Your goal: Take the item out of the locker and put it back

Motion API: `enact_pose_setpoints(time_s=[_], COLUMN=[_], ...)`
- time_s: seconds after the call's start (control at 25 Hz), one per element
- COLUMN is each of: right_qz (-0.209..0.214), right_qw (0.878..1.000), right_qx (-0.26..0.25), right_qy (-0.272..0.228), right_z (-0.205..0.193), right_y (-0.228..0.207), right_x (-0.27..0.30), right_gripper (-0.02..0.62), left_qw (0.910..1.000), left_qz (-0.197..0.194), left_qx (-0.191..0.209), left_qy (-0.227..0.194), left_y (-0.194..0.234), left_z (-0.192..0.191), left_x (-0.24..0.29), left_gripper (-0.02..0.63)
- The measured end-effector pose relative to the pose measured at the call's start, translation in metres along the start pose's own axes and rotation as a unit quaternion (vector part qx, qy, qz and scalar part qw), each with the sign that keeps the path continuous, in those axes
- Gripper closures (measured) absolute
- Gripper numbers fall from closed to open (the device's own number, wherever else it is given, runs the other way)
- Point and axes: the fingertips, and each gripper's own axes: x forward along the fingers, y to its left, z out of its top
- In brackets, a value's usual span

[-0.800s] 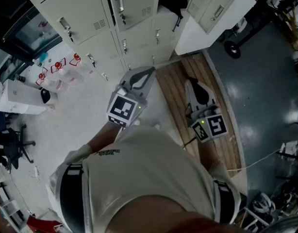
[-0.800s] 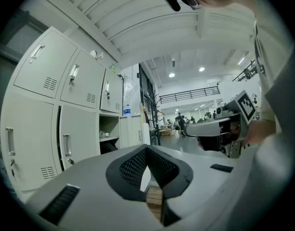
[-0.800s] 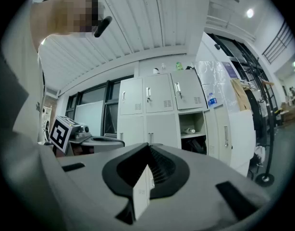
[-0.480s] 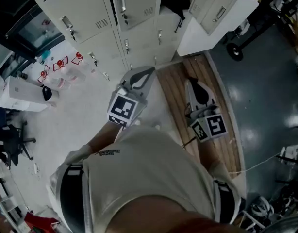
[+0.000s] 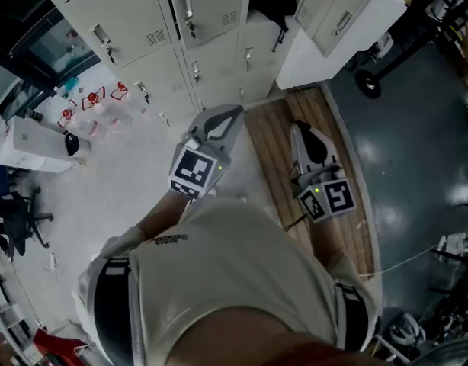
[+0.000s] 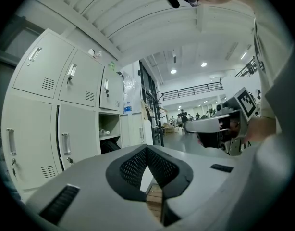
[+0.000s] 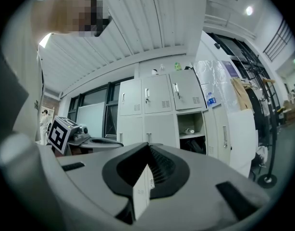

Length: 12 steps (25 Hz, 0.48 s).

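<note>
The left hand-held gripper [image 6: 147, 148] and the right hand-held gripper [image 7: 148, 154] are hanging with jaws pressed together, empty; the bottle [image 7: 189, 131] is lying inside the open locker [image 7: 196, 121], well apart from both.

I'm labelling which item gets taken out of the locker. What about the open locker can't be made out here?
- Open locker, head view: cut by the top edge, interior dark.
- Shelf item: too small in both gripper views to identify.
- Dark thing below it: in shadow, shape unclear.
</note>
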Motion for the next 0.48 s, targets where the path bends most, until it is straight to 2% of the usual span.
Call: enact_pose_setpoints(time_s=[0.48], right_qz=[0.007], right_qw=[1.000], right_qx=[0.000], right_qy=[-0.006], right_z=[-0.002], right_y=[-0.033], right_x=[-0.013], right_gripper=[0.592], left_qw=[0.9999], left_qz=[0.011], left_qx=[0.010], left_qy=[0.003], left_y=[-0.017], left_z=[0.000], left_x=[0.027], left_gripper=[0.592])
